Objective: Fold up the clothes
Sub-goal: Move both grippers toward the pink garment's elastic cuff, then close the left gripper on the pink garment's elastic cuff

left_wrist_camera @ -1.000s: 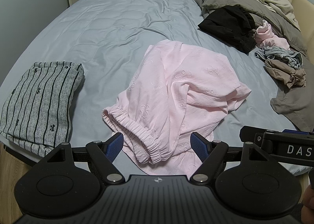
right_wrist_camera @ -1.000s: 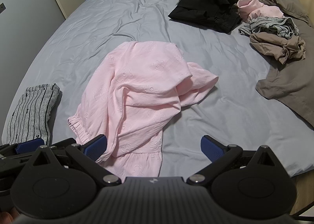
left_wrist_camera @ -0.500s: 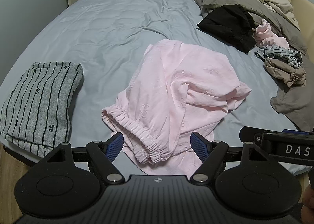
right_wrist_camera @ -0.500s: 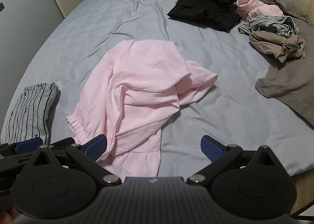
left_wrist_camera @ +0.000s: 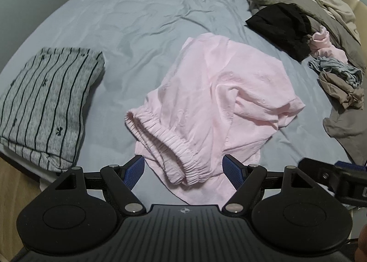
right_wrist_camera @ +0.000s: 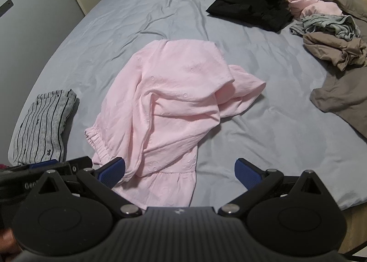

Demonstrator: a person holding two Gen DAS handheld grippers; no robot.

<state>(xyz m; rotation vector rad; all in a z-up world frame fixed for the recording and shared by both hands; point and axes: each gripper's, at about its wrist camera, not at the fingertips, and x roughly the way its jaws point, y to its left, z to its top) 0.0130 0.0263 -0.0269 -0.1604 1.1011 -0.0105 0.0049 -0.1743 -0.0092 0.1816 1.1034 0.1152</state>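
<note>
Pink garment point(left_wrist_camera: 213, 101) is lying rumpled mid-bed point(left_wrist_camera: 137, 21), soft, light, prone to slipping. I am holding my left gripper point(left_wrist_camera: 184, 170) and right gripper point(right_wrist_camera: 180, 171) wide open, empty, above its near edge. Elastic cuff point(left_wrist_camera: 160, 129) is offering the firmest hold.

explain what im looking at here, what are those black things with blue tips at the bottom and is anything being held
Those are two hand-held tongs, one in each of a person's hands, each with a camera looking along its blue-tipped fingers. One picture is from the left tongs, the other from the right tongs. Both are open and hold nothing. On the bed lie a crumpled pink garment, a folded grey striped garment and a pile of unfolded clothes.
</note>
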